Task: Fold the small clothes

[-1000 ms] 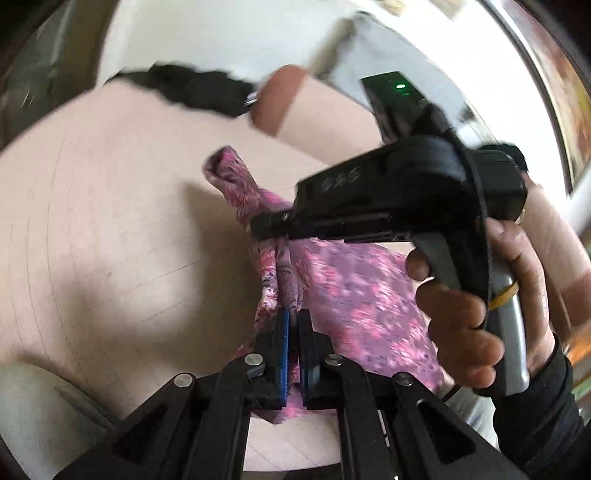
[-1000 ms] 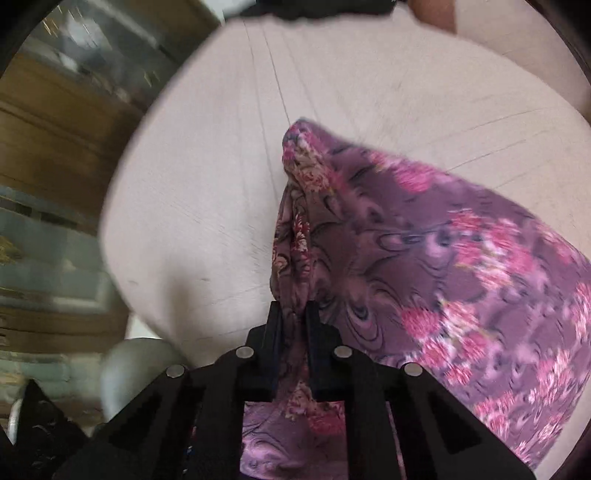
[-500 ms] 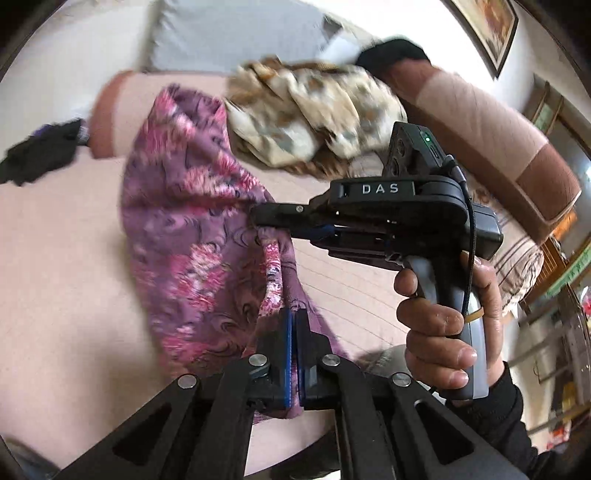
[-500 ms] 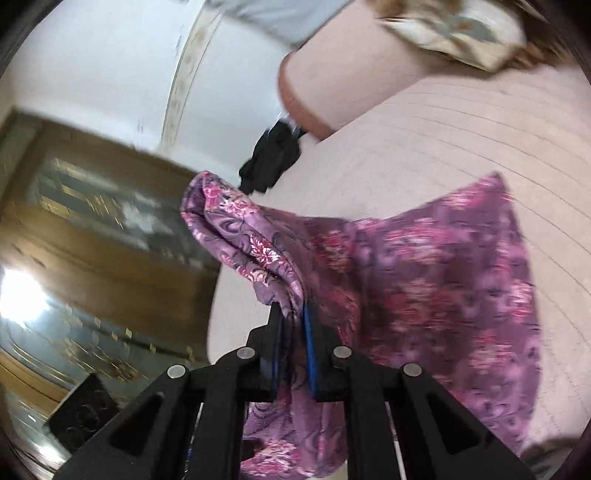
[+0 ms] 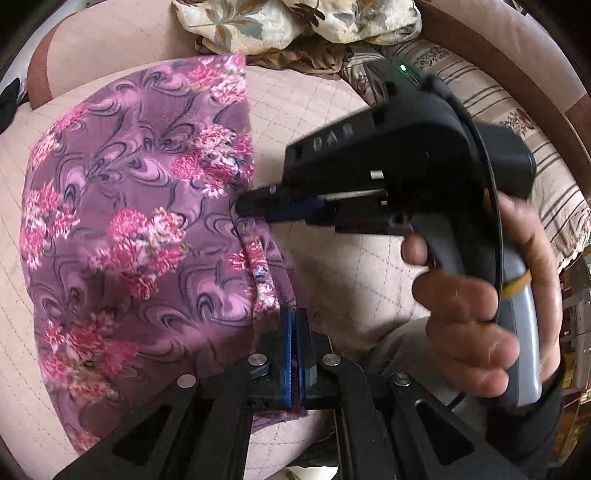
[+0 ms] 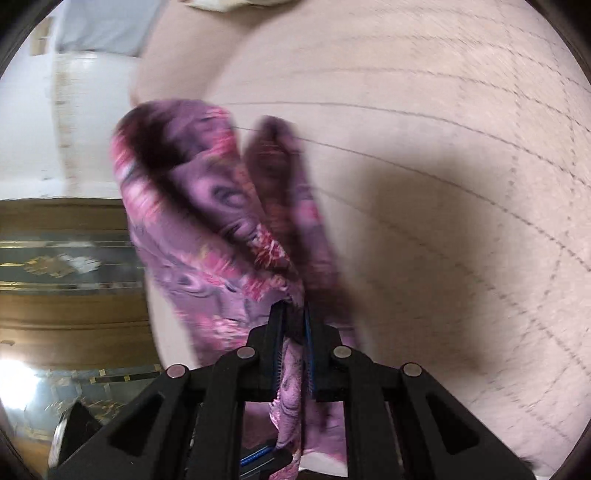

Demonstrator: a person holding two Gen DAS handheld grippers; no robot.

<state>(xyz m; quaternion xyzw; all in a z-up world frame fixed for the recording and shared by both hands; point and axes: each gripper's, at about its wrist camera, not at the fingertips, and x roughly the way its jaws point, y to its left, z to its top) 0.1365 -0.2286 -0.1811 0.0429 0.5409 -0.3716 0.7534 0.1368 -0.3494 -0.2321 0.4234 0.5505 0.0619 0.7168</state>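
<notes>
**Left wrist view: purple floral garment pinched by both grippers**

Left wrist view. Left gripper at bottom centre, blue-padded fingers pressed together on a hem of the purple floral garment. Ahead and to the left of it, cloth spread wide over the beige quilted cushion, pink flower clusters facing up. Ahead and to the right, right gripper entering sideways, black body lettered in white, green light on top, tips closed on the same edge of the garment further along. Right hand wrapped around the grey handle, black sleeve at the wrist. Far ahead, a crumpled leaf-print cloth; to the right of that, a striped cover over the brown sofa arm.

Right wrist view, blurred. Right gripper at bottom centre, narrowly closed with a bunched fold of the purple floral garment clamped between the pads. Cloth rising ahead and to the left in two gathered lobes, a strip also hanging below the fingers. To the right, the beige quilted cushion under a broad shadow. To the left, a wooden cabinet with glass, white wall above.
</notes>
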